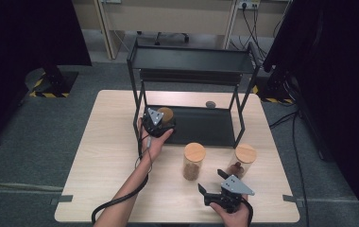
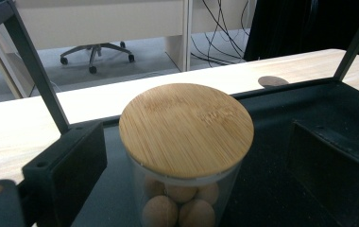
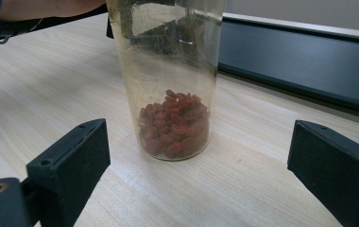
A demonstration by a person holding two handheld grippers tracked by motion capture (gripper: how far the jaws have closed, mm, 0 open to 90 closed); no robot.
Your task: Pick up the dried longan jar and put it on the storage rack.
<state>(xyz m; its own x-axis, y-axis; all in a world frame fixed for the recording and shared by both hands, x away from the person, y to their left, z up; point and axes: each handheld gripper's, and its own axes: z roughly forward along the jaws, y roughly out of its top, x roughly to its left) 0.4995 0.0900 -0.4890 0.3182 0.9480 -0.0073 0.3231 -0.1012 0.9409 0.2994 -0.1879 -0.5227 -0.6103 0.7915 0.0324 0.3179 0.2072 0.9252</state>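
Observation:
A glass jar with a bamboo lid and pale cork balls inside stands on the black rack's lower shelf. My left gripper is open around it, with a gap between each jaw and the glass. From above, that left gripper sits at the shelf's left front corner, just in front of the jar. A second jar holds red dried berries and stands on the table just ahead of my open right gripper. In the high view the right gripper lies near the table's front edge.
The two-tier black rack stands at the back middle of the wooden table. Two lidded jars stand in front of it, a middle jar and a right jar. A small grey disc lies behind the lower shelf.

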